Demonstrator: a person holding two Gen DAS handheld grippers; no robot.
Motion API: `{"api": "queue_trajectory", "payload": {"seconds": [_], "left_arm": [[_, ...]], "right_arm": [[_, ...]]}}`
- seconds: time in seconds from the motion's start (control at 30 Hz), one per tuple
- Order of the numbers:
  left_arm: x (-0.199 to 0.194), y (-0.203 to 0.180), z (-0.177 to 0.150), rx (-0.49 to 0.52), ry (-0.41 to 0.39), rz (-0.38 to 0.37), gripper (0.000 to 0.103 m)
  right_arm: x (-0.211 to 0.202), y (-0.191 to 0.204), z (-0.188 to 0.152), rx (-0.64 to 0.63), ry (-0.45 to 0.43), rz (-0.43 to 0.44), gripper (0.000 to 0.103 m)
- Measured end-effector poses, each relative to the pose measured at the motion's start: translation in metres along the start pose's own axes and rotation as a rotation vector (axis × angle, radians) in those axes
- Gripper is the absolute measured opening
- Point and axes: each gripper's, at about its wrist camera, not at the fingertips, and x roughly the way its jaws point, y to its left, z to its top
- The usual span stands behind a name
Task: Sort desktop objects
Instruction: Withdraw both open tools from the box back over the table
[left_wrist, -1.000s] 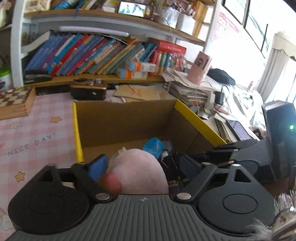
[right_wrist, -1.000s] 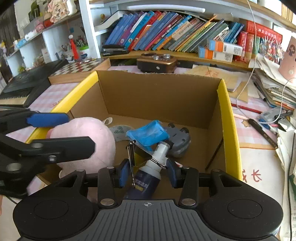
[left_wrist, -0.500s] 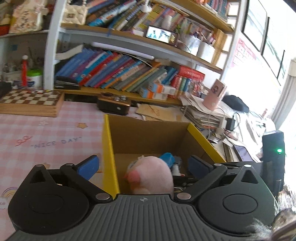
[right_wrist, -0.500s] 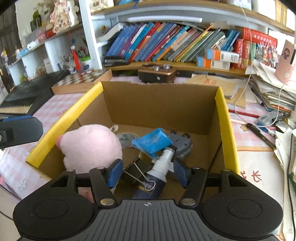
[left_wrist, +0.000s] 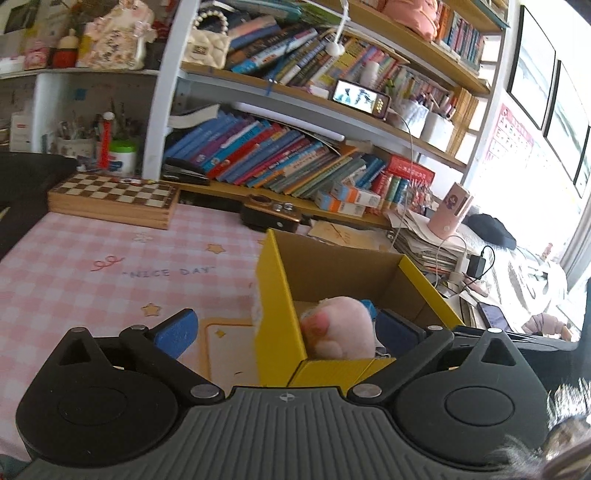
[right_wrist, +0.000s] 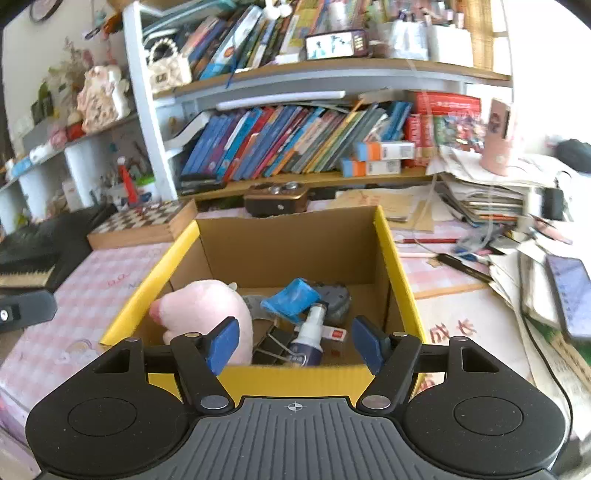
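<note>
Here, the right gripper (right_wrist: 295, 341) hangs just in front of the near yellow wall of the cardboard box (right_wrist: 295, 380), its blue pads spread wide and touching nothing. Likewise the left gripper (left_wrist: 286, 328) is fully spread and holds nothing; its pads straddle the box's near left corner (left_wrist: 275, 332) without visible contact.

Inside the box, the pink plush toy (right_wrist: 207, 310) sits against the left wall. Beside it lie black binder clips (right_wrist: 273, 345) and a white-capped spray bottle (right_wrist: 310, 339), tilted, with a crumpled blue cloth (right_wrist: 290, 297) just behind them and a grey object (right_wrist: 336, 301) partly hidden under the cloth.

Farther off, a wooden chessboard case (right_wrist: 144, 225) rests on the pink checked table cover (left_wrist: 92, 266), and a brown camera (right_wrist: 277, 197) sits below the bookshelf (right_wrist: 295, 147).
</note>
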Motion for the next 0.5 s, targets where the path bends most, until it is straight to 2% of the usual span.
{"api": "queue_trajectory", "payload": {"seconds": [0.1,0.23,0.5], "left_arm": [[-0.017,0.011,-0.005,-0.006,-0.013,0.022,0.103],[-0.041,0.029,-0.016,-0.031,-0.013,0.03,0.103],[-0.085,0.058,-0.04,-0.052,-0.002,0.064,0.103]], "right_arm": [[-0.016,0.008,-0.006,0.018,-0.014,-0.019,0.075],[-0.033,0.026,-0.018,0.022,-0.017,-0.038,0.076],[-0.068,0.077,-0.054,0.01,-0.003,-0.052,0.083]]}}
